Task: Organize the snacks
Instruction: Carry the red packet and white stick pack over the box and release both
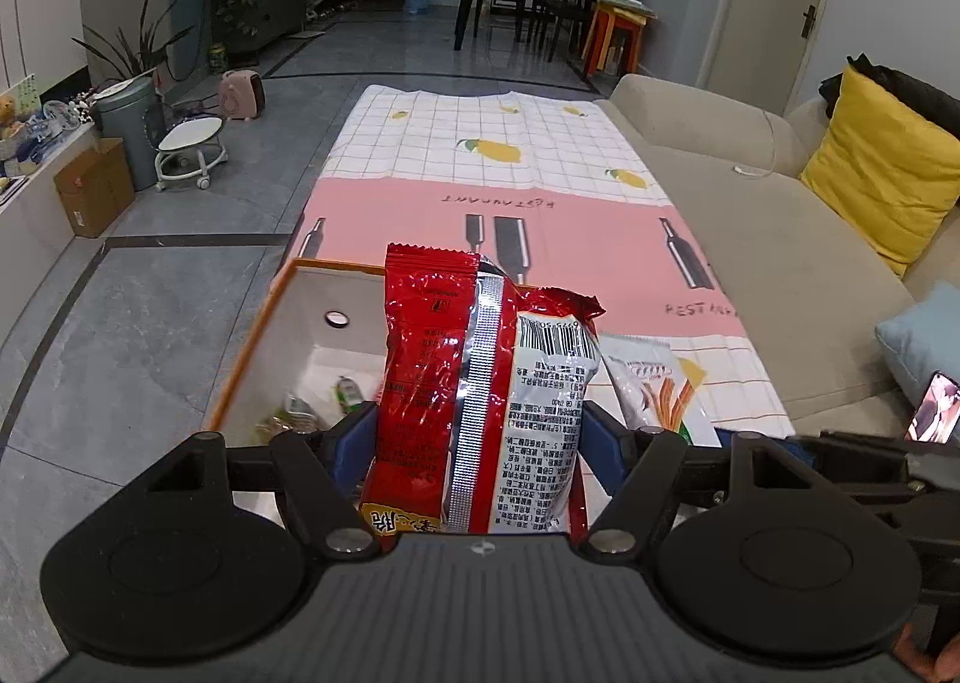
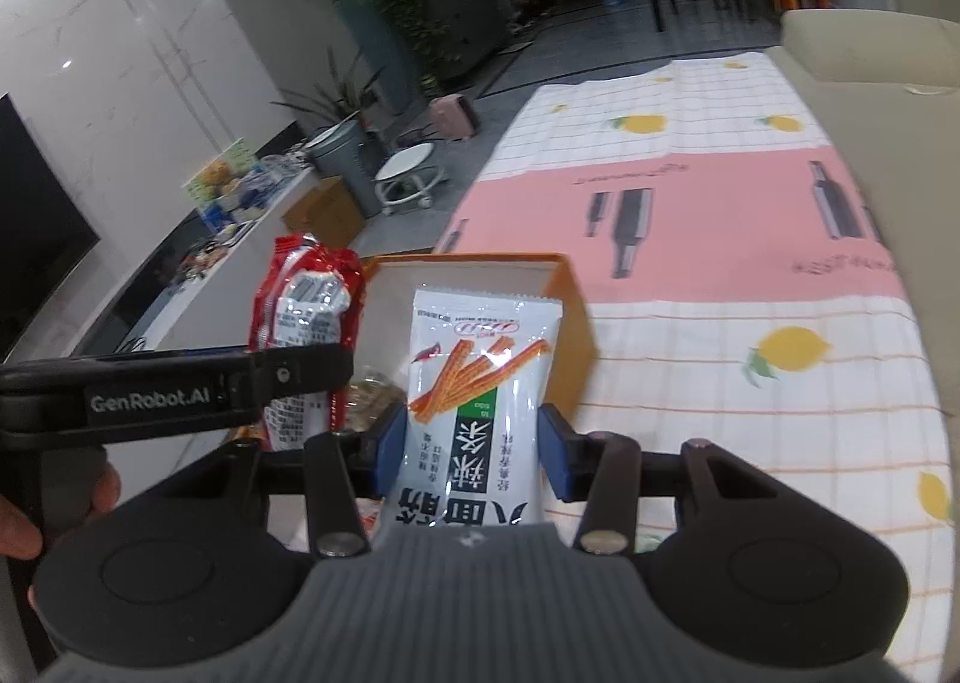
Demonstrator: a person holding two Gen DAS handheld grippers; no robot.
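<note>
The counter [image 1: 540,239], covered by a pink and checked cloth, carries an orange-rimmed box [image 1: 264,323] at its near end, close to the counter's left edge. If the box is nudged by either claw, it could be pushed toward that edge. Some small snacks [image 1: 300,413] are seen already lying inside it.

The red packet [image 1: 456,383] is gripped low down by the left claw [image 1: 474,443], closed on it, and is held upright over the box. Most of the packet stands unsupported above the pads, so it could flop or slide out of the slick foil grip and land outside the box.

The white packet [image 2: 474,401] is clamped in the closed right claw [image 2: 474,455], just beside the box's right wall. With the 2 claws this near each other, a collision is judged likely if both are lowered together.
</note>
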